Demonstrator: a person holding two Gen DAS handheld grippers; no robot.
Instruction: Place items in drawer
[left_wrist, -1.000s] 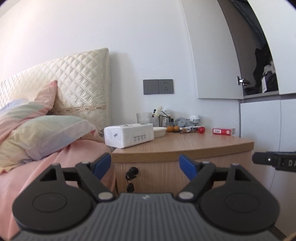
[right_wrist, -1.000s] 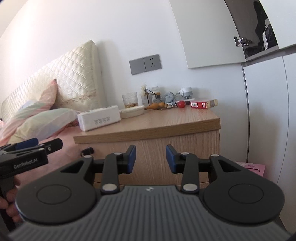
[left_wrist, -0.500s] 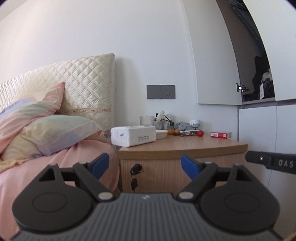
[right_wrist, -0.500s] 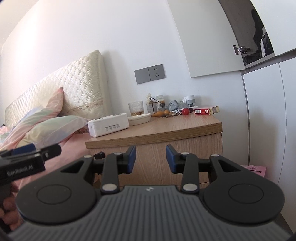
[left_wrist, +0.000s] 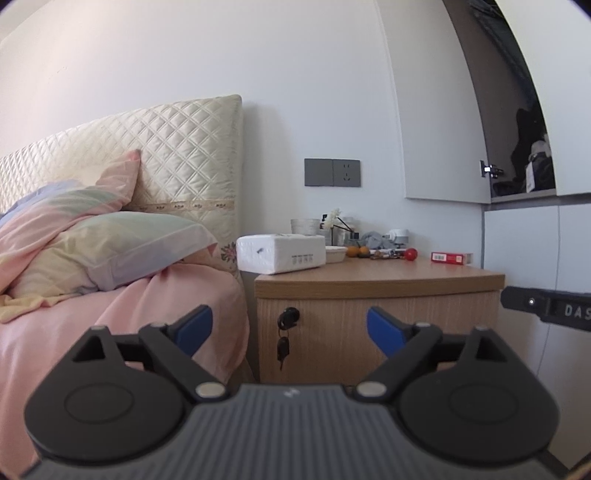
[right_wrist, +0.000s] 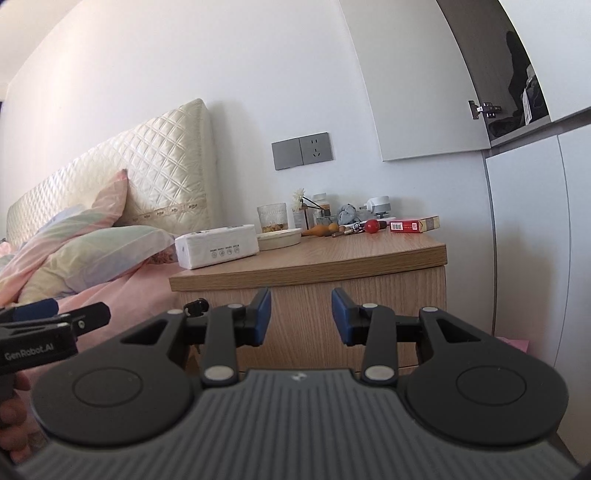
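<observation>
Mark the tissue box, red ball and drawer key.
tissue box (left_wrist: 280, 253), left wrist view, front face.
red ball (right_wrist: 372, 225), right wrist view, centre.
drawer key (left_wrist: 283, 349), left wrist view, hanging fob.

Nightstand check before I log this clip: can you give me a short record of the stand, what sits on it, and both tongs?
surface: wooden nightstand beside the bed
drawer: closed, key hanging from its lock
on top, left: white tissue pack, shallow dish
on top, back: glass cup, small clutter
on top, right: red ball, red box
left tongs: jaws opening, nothing between them
right tongs: narrow gap, empty
</observation>
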